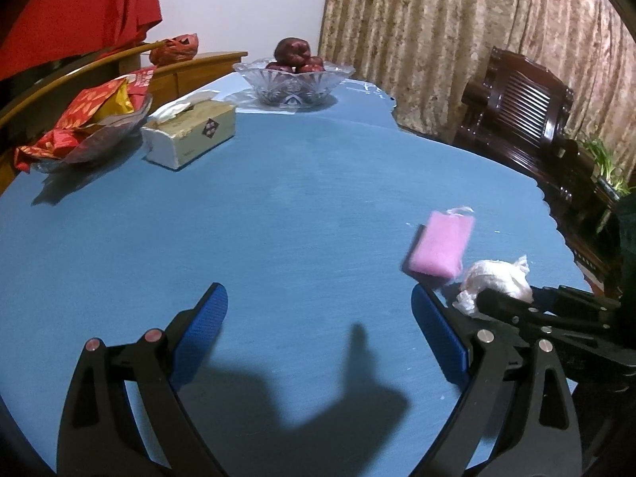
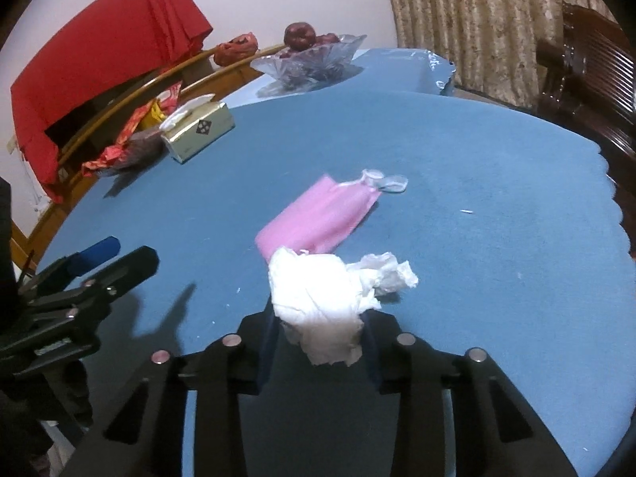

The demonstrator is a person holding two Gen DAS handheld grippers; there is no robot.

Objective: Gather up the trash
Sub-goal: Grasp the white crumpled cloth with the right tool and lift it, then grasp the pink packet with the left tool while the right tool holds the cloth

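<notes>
The right hand-held gripper (image 2: 318, 318) pinched a crumpled white tissue wad (image 2: 318, 298) above the blue tabletop (image 2: 477, 198). The left hand-held gripper (image 1: 318, 298) gaped wide, holding nothing. A pink plastic packet (image 2: 318, 218) lay just beyond the wad.

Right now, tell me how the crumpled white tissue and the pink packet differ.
The crumpled white tissue is a shapeless wad; the pink packet is flat and rectangular. The tissue is gripped in the right gripper; the packet lies free on the blue table, just beyond it. Both sit near the table's right edge.
</notes>
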